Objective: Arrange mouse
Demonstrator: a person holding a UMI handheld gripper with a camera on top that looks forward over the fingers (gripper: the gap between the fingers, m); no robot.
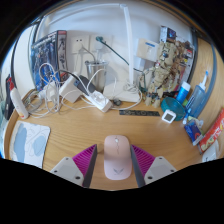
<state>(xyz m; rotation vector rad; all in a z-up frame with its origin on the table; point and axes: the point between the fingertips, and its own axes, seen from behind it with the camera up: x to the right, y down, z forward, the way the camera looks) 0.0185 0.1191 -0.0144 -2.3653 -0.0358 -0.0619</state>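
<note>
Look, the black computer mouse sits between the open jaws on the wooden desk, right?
Not quite. The gripper view shows a pale pink computer mouse, not a black one. It does sit between the open jaws of the gripper on the wooden desk.

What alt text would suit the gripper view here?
A pale pink computer mouse rests on a wooden desk between the open tongs, with gaps beside it. Beyond lie a mouse pad, tangled cables and a power strip.
</note>
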